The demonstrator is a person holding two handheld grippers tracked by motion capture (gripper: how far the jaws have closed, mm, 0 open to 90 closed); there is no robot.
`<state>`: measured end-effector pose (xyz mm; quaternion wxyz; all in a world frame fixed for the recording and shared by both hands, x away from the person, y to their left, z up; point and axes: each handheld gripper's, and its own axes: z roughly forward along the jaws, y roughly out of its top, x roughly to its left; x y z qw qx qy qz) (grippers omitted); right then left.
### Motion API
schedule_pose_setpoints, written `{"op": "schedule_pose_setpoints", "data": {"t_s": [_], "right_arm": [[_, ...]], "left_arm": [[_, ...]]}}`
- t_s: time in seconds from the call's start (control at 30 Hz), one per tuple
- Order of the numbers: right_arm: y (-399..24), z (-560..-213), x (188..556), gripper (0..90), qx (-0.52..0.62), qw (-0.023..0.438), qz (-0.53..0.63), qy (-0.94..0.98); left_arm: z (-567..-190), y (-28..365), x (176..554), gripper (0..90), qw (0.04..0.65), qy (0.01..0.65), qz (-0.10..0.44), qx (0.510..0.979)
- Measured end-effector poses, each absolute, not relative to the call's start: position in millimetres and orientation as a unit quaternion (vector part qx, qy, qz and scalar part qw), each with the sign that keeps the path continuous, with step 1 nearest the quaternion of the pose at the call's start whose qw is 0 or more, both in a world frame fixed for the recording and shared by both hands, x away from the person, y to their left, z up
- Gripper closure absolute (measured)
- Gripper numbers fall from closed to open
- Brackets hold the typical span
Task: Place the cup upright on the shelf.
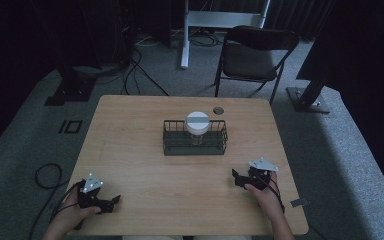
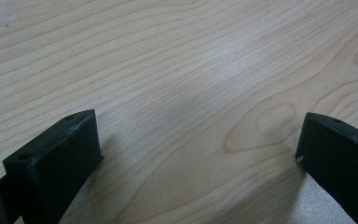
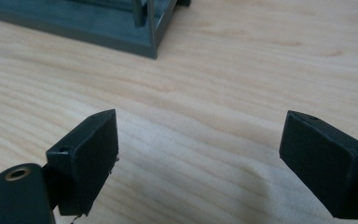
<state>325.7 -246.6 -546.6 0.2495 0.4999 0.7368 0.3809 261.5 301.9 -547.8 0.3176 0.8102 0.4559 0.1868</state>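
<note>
While both hands rest low at the near table [image 1: 130, 150] edge, left gripper [image 1: 111, 202] jaws apart, right gripper [image 1: 236, 177] jaws apart, white cup [image 1: 198, 123] upright in wire basket [image 1: 172, 147], far centre, well apart.

You hold the left gripper [image 1: 111, 201] low at the near left corner of the wooden table [image 1: 130, 150] and the right gripper [image 1: 236, 176] near the right edge, both resting on the wood. Well apart from both, a dark wire basket [image 1: 172, 145] sits mid-table with a white lidded jar [image 1: 197, 123] inside. A folding chair [image 1: 255, 52] stands beyond.
</note>
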Motion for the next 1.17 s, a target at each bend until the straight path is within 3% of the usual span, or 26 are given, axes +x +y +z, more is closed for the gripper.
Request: {"op": "schedule_pose_setpoints", "data": {"t_s": [0.43, 1.17], "right_arm": [[-242.5, -550.3, 329.4, 14.1, 0.468, 0.195, 0.348, 0.788], [-240.5, -550.7, 330.3, 11.3, 0.464, 0.195, 0.342, 0.794]], "left_arm": [[-547.8, 301.9, 261.5, 0.1, 0.317, 0.456, 0.187, 0.81], [-547.8, 301.9, 261.5, 0.1, 0.317, 0.455, 0.187, 0.811]]}}
